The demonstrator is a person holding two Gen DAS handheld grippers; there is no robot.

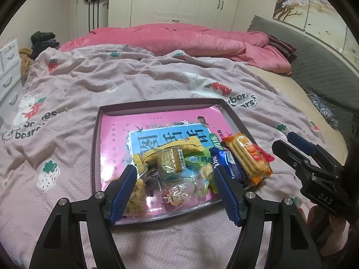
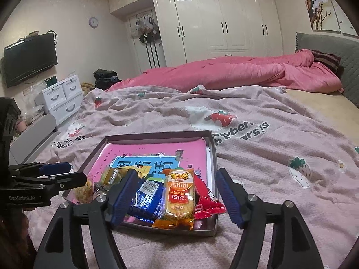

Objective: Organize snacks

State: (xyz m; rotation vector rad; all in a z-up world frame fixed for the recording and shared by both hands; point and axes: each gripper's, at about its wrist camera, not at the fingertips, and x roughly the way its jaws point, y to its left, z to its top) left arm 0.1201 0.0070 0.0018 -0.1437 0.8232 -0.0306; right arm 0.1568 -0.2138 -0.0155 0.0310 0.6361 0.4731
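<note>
A shallow dark box [image 1: 95,139] with a pink printed bottom lies on the bed, also in the right wrist view [image 2: 213,157]. Several snack packets are piled in its near part: an orange rice-cracker pack [image 1: 248,157] [image 2: 179,199], a blue pack [image 1: 226,163] [image 2: 147,198], a red pack [image 2: 206,201], a yellow-green pack [image 1: 170,157] and a clear-wrapped one [image 1: 177,194]. My left gripper [image 1: 175,173] is open, its fingers straddling the near pile. My right gripper [image 2: 175,178] is open around the blue and orange packs, and shows at the right in the left wrist view [image 1: 285,142].
The box sits on a pale pink strawberry-print blanket [image 1: 134,78]. A pink duvet [image 1: 179,38] lies behind it, and a grey headboard [image 1: 325,67] to the right. White drawers [image 2: 62,98] and a TV [image 2: 29,58] stand off the bed at left.
</note>
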